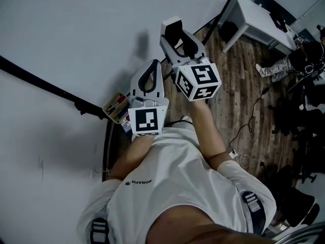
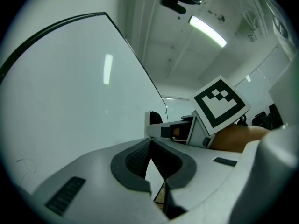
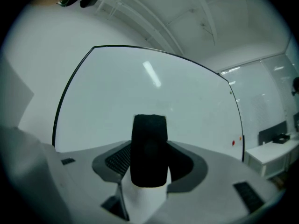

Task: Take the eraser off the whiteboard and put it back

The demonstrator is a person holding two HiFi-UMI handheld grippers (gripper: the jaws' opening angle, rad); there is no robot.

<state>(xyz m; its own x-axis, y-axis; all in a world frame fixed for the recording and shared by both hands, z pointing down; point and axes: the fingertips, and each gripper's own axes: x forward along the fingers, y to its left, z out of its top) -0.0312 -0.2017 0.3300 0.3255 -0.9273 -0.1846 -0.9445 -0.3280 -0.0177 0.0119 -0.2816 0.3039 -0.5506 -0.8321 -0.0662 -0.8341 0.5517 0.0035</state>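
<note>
Eraser, black felt up, sits pinched in our right gripper, facing the whiteboard. We see our left gripper pressed together, empty. Shirt lettering is too small for us to read.

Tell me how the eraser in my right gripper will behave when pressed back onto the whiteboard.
The eraser looks light and stiff: the right gripper holds it without sag. Its dark face, probably felt, likely gives slightly and drags on the glossy whiteboard. Sticking out past the jaws, it may pivot if pressed off-centre.
</note>
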